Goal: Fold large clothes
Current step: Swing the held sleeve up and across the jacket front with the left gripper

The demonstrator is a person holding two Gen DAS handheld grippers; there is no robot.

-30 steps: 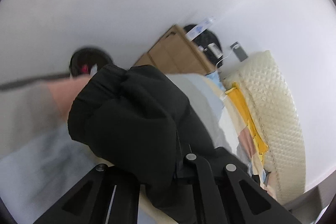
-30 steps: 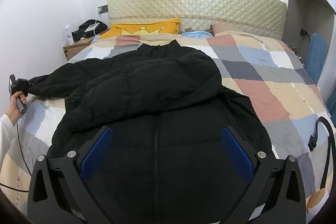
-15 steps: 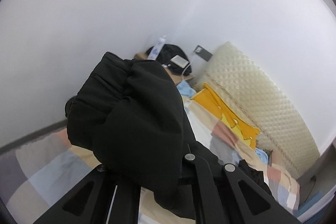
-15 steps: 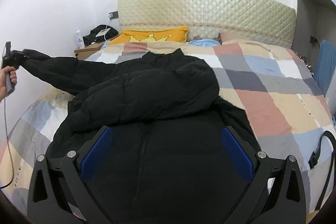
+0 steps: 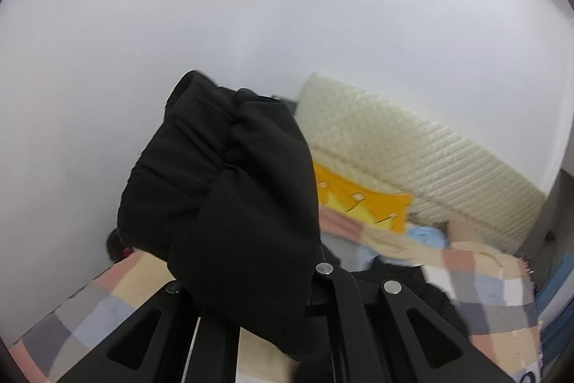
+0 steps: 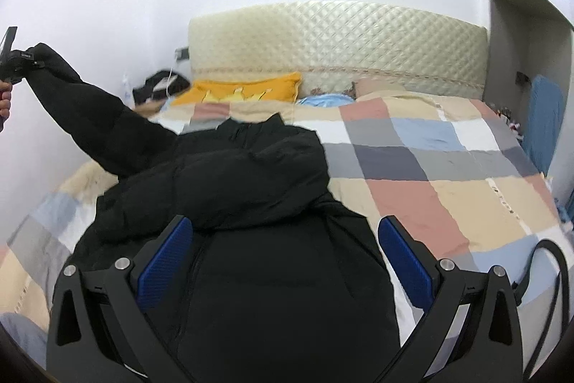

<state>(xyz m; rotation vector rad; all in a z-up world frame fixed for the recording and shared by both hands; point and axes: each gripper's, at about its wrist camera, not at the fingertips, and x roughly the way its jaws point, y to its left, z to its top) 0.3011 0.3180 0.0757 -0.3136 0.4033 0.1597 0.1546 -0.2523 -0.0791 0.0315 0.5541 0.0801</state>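
right tongs [image 6: 283, 261] hover apart over the jacket [image 6: 258, 239], which lies zip-up on the bed [image 6: 448, 167]. left tongs [image 5: 251, 279] are clamped on the sleeve [image 5: 222, 189] cuff, raised off the bed at the left. to fold well, i'd carry the cuff across the chest, keep the sleeve taut, and lay it flat over the other folded sleeve

Black jacket [image 6: 258, 239] on checked bed [image 6: 448, 167].
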